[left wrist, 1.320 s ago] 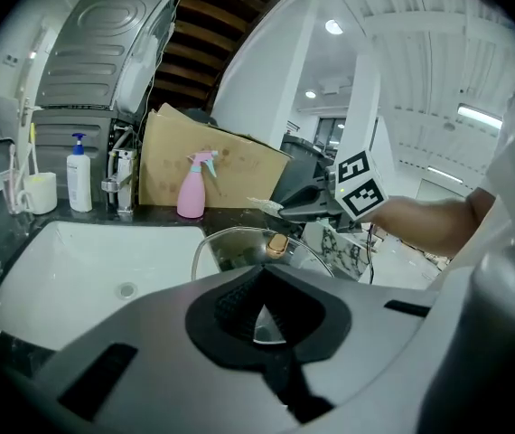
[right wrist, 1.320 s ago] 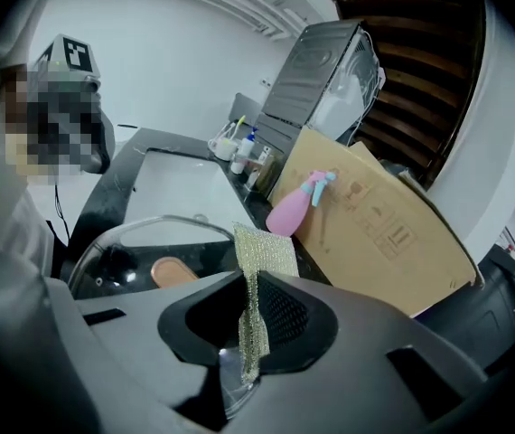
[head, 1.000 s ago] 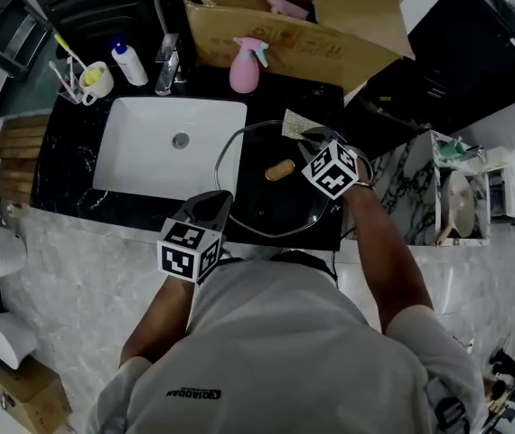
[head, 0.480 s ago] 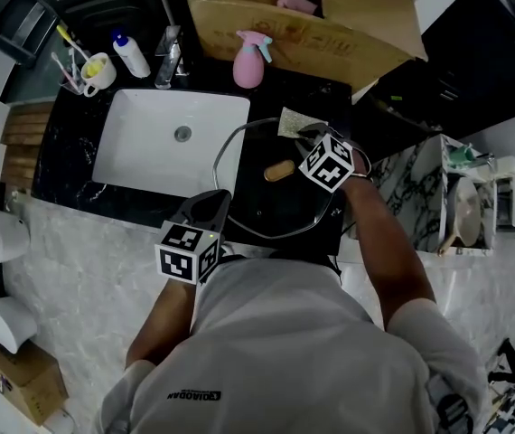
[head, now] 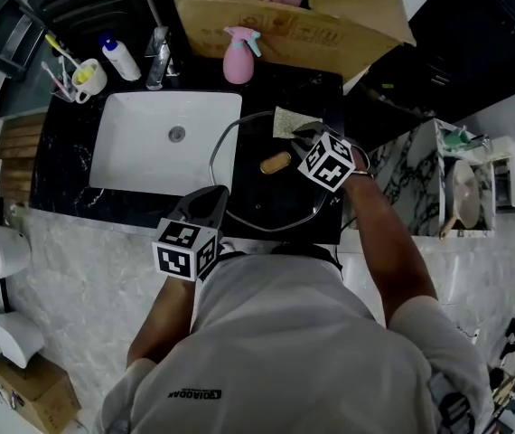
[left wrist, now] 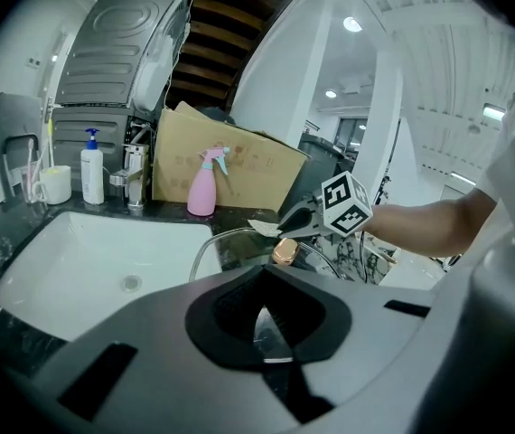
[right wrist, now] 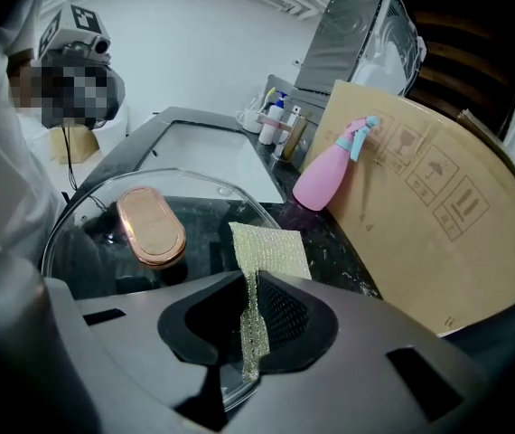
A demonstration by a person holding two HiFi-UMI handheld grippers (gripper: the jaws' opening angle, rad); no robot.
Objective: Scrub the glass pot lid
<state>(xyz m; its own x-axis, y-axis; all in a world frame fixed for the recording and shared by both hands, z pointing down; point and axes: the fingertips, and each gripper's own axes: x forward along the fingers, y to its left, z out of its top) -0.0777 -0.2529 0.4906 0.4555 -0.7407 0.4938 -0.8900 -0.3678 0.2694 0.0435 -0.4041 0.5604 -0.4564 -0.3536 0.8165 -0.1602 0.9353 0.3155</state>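
Observation:
The glass pot lid (head: 256, 199) with a copper-coloured knob (head: 276, 163) lies on the black counter right of the sink, its left edge over the basin. My left gripper (head: 212, 197) is shut on the lid's near rim (left wrist: 263, 325). My right gripper (head: 301, 132) is shut on a yellow-green scouring pad (head: 291, 121) at the lid's far right edge. In the right gripper view the pad (right wrist: 266, 245) sticks out from the jaws over the lid's glass (right wrist: 95, 208), just right of the knob (right wrist: 151, 226). The left gripper view shows the right gripper (left wrist: 280, 229) beyond the knob (left wrist: 285, 251).
A white sink (head: 163, 143) with a tap (head: 156, 57) lies to the left. Behind the lid stand a pink spray bottle (head: 237, 57) and a cardboard box (head: 285, 12). A cup with toothbrushes (head: 84, 78) and a white bottle (head: 117, 57) sit at the back left.
Both grippers keep their holds and stay almost where they were on the lid; only the head view has shifted slightly.

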